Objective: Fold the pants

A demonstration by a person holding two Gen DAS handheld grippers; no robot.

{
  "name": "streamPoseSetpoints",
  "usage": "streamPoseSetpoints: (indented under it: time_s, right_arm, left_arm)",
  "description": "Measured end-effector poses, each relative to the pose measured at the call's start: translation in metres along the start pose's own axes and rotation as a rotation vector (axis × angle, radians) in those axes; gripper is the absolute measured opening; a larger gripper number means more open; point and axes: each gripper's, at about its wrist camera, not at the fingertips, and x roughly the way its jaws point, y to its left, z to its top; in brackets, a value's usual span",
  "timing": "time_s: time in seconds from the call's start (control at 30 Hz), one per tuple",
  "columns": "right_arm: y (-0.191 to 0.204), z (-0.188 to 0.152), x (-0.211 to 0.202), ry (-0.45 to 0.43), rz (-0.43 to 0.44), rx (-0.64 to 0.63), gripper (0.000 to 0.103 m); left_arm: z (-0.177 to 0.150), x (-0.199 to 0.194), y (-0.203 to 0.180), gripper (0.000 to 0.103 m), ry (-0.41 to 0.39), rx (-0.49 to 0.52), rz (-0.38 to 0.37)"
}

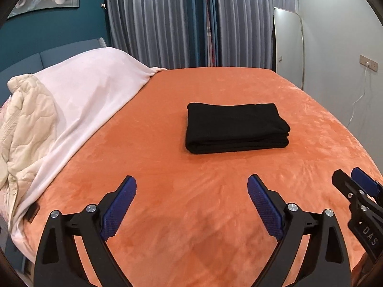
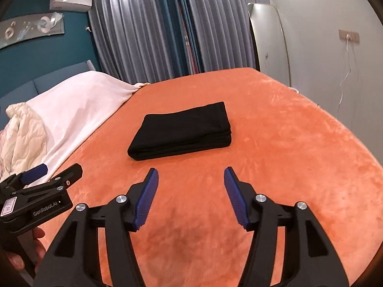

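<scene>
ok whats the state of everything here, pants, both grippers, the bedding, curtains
black pants: folded into a flat stack, lying free on the orange blanket
left gripper: open, nothing between its fingers, clear of the pants
right gripper: open, empty, clear of the pants
white sheet: draped over the bed's left side
quilt: bunched up at the far left
curtains: drawn shut

The smooth orange plush bedspread (image 1: pixel 215 191) lies bare all around the folded black pants (image 1: pixel 235 128), the lone obstacle mid-bed. At far left, a heaped white blanket (image 1: pixel 83 100) and cream quilt (image 1: pixel 26 119) block passage.
</scene>
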Motion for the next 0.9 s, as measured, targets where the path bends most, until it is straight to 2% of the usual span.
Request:
streamPoseSetpoints:
  time_s: [0.07,0.23,0.3,0.33,0.5,0.73,0.9]
  right_arm:
    - [0.006,-0.002,-0.009,-0.007,0.003,-0.01,0.062]
    - [0.023,-0.005,-0.033,-0.048,-0.027,-0.06,0.087]
    - [0.029,-0.005,-0.042,-0.058,-0.035,-0.071,0.091]
    - [0.03,-0.004,-0.045,-0.061,-0.041,-0.076,0.096]
    - [0.038,-0.007,-0.06,-0.073,-0.065,-0.093,0.098]
    - [0.045,-0.018,-0.071,-0.068,-0.061,-0.115,0.098]
    - [0.045,-0.021,-0.08,-0.071,-0.041,-0.095,0.098]
  left_arm:
    - [-0.004,-0.01,0.001,0.092,-0.004,-0.001,-0.005]
    - [-0.011,-0.031,0.009,0.092,-0.007,-0.001,0.001]
    - [-0.012,-0.039,0.013,0.092,-0.011,-0.009,-0.001]
    - [-0.013,-0.043,0.015,0.092,-0.014,-0.016,-0.005]
    - [-0.017,-0.065,0.021,0.092,-0.036,-0.037,-0.017]
    - [-0.023,-0.08,0.024,0.092,-0.041,-0.039,0.007]
    - [-0.025,-0.085,0.027,0.092,-0.033,-0.063,-0.012]
